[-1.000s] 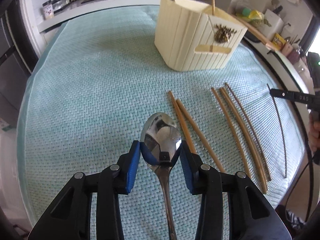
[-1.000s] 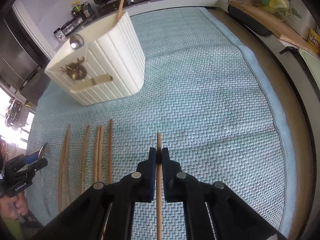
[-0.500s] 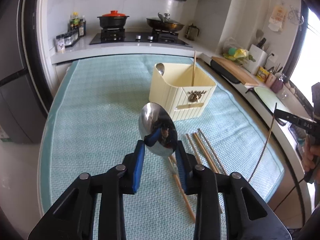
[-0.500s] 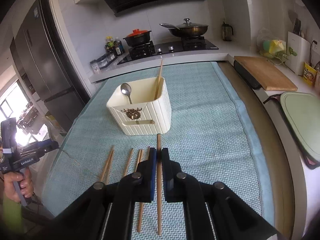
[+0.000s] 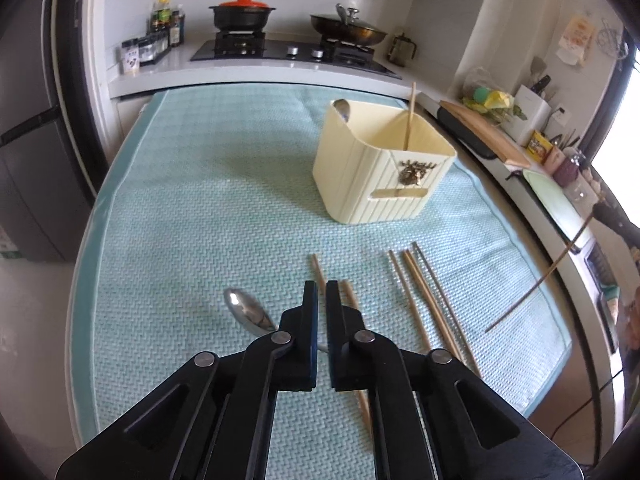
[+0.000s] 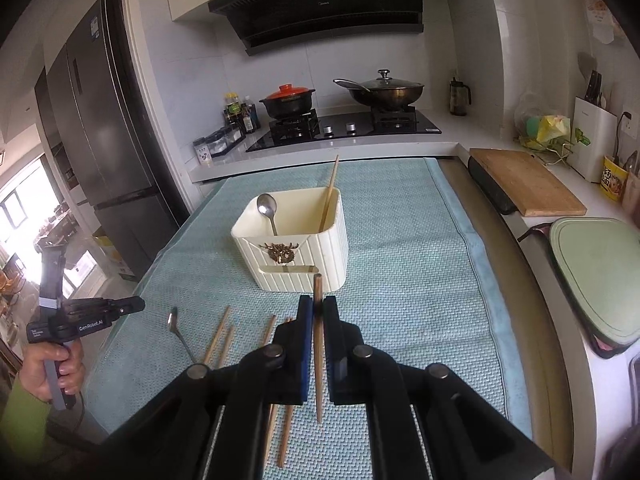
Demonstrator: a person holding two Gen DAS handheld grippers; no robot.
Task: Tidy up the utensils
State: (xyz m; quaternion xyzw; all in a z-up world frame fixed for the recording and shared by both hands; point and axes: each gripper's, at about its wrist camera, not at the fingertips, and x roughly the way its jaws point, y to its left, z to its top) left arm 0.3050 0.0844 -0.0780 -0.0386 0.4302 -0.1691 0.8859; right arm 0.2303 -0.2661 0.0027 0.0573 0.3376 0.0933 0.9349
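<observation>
My left gripper (image 5: 322, 292) hangs over the teal mat (image 5: 200, 200); its jaws are closing to a narrow gap with nothing between them. A metal spoon (image 5: 246, 312) lies flat on the mat just below and left of its fingers. In the right wrist view that spoon (image 6: 176, 328) rests clear of the left gripper (image 6: 134, 305), which a hand holds above it. My right gripper (image 6: 318, 300) is shut on a wooden chopstick (image 6: 318, 344), raised off the mat before the cream holder (image 6: 296, 248). The holder contains a spoon (image 6: 267, 206) and one chopstick (image 6: 330, 188).
Several loose chopsticks (image 5: 424, 300) lie on the mat in front of the holder (image 5: 380, 184). A wooden cutting board (image 6: 524, 184) and a green tray (image 6: 600, 276) sit on the counter to the right. Stove with pots (image 6: 344, 120) at the back, fridge (image 6: 104, 140) on the left.
The spoon that stood between the left jaws now lies on the mat, and those jaws have drawn nearly together. Both grippers have risen; the right one lifted its chopstick off the mat.
</observation>
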